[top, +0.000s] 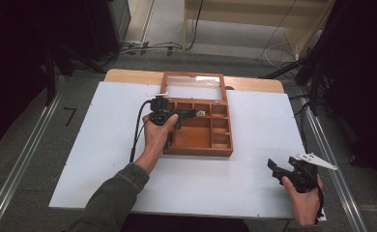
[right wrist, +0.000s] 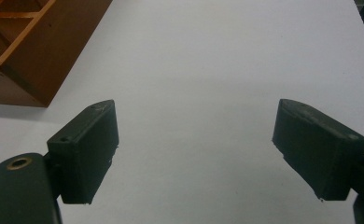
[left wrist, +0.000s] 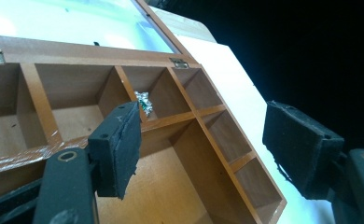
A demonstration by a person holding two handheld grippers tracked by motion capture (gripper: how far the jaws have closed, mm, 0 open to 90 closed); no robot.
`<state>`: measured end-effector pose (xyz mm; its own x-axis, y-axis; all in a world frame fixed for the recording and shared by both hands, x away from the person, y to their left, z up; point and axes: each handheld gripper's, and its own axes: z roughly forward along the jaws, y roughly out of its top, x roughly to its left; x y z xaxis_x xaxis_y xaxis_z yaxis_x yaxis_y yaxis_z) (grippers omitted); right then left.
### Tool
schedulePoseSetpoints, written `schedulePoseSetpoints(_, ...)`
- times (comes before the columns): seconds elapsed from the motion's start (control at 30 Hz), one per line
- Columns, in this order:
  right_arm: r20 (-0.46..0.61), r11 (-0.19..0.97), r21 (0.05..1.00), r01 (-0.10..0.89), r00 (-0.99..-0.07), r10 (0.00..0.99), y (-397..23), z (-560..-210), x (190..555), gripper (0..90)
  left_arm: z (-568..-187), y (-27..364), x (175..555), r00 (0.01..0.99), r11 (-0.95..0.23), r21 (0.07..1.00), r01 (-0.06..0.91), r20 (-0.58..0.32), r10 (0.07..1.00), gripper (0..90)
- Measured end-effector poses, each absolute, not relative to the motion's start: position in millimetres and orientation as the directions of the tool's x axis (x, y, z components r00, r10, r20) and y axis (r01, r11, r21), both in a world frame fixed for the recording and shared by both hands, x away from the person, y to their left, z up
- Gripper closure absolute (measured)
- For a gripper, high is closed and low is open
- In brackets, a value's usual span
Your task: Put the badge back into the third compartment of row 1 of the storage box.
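Note:
A brown wooden box (top: pixel 223 151) with several open compartments lies mid-table, its glass lid (top: pixel 195 88) swung back. A small silvery trinket (top: pixel 201 114) (left wrist: pixel 144 102) rests in one back-row compartment. My left gripper (top: pixel 190 114) (left wrist: pixel 208 142) hovers over the left part of the box, jaws open and empty, pointing toward the trinket from a short way off. My right gripper (top: pixel 280 167) (right wrist: pixel 194 144) is low over the white table near its front right corner, jaws open with nothing between them. The box's corner (right wrist: pixel 28 56) shows at the upper left in the right gripper view.
The white tabletop (top: pixel 104 159) extends around the box. Metal rails (top: pixel 27 159) run along both sides of the table. Cables (top: pixel 143 47) lie on the floor beyond the far edge. A black cable (top: pixel 136 133) trails from the left gripper.

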<state>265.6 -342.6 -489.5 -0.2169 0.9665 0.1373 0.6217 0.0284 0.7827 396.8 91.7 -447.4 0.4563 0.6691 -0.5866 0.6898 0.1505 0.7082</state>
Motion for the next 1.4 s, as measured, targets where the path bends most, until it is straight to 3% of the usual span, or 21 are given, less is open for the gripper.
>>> schedulePoseSetpoints(1.4,0.14,0.025,0.782,0.622,-0.215,0.967,-342,-490,264,12.9,-444,137,347,0.475,0.177,0.73,0.661,-0.589,0.654,19.7)
